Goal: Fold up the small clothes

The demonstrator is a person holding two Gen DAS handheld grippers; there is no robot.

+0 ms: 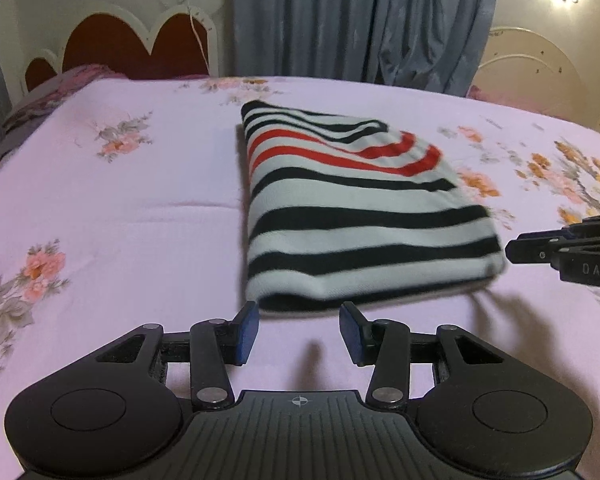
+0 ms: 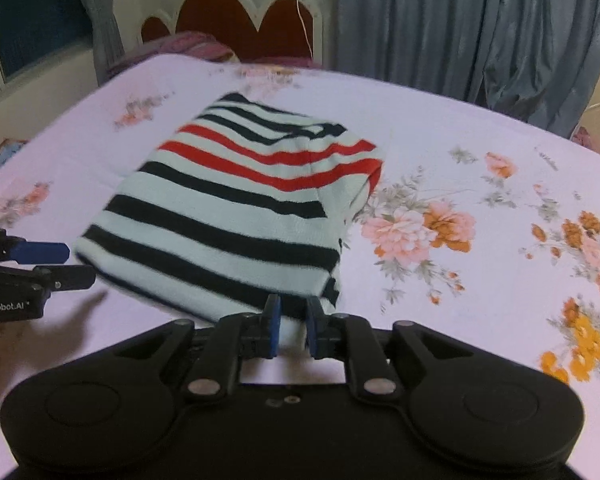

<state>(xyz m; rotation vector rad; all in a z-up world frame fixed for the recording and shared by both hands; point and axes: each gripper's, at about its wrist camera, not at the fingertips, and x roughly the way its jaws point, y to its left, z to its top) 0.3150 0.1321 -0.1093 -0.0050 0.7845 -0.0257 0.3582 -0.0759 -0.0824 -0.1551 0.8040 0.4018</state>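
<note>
The left gripper (image 1: 299, 328) hung just short of the near left corner of the striped shirt (image 1: 360, 216), jaws apart and empty, angled down toward the bed (image 1: 120, 200); it looked released, as if done with that edge; the shirt lay folded into a compact rectangle near the middle of the floral sheet, its stripes running across, which suggested the folding was close to finished; the right gripper (image 2: 293, 326) sat at the near right corner, angled down, jaws nearly together; white cloth showed in the gap, though whether the pads pinched it I could not tell.
</note>
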